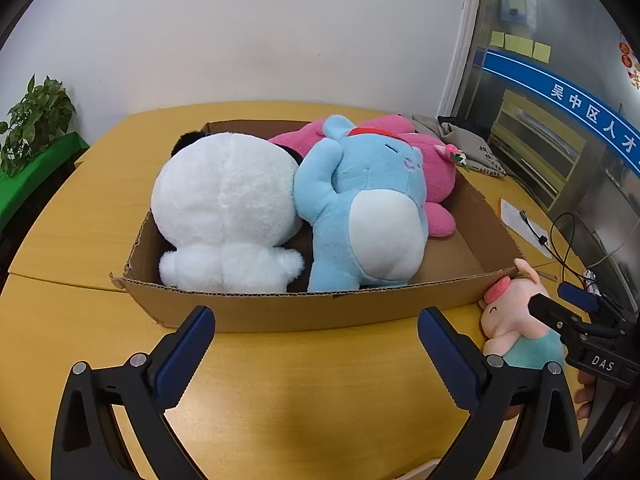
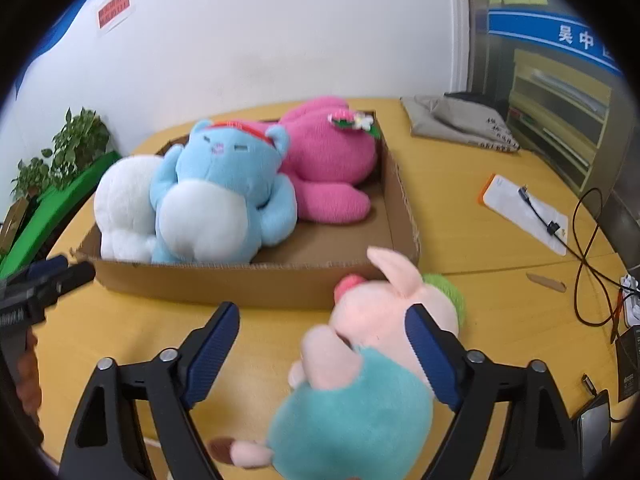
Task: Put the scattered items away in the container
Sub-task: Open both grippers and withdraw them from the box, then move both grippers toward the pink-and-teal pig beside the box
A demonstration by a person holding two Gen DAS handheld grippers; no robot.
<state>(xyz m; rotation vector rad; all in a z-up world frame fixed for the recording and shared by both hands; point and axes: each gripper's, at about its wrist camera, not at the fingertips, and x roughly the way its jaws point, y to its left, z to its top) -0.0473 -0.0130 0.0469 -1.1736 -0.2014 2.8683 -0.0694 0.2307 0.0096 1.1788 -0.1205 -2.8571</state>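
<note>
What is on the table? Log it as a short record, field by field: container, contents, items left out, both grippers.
container: cardboard box, open top, on the yellow table
contents: white plush, blue plush, pink plush, lying side by side
left out: pig plush on the table just outside the box's near right corner
left gripper: open, nothing between its fingers
right gripper: open around the pig plush, which lies against one finger

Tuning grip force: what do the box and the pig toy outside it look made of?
Box: brown corrugated cardboard, matte; the wavy fluting shows along its cut top edge. Pig toy: soft plush, short fuzzy pile in pale pink with a teal body, likely stuffed fabric; it looks squashy, though the filling can't be seen.
</note>
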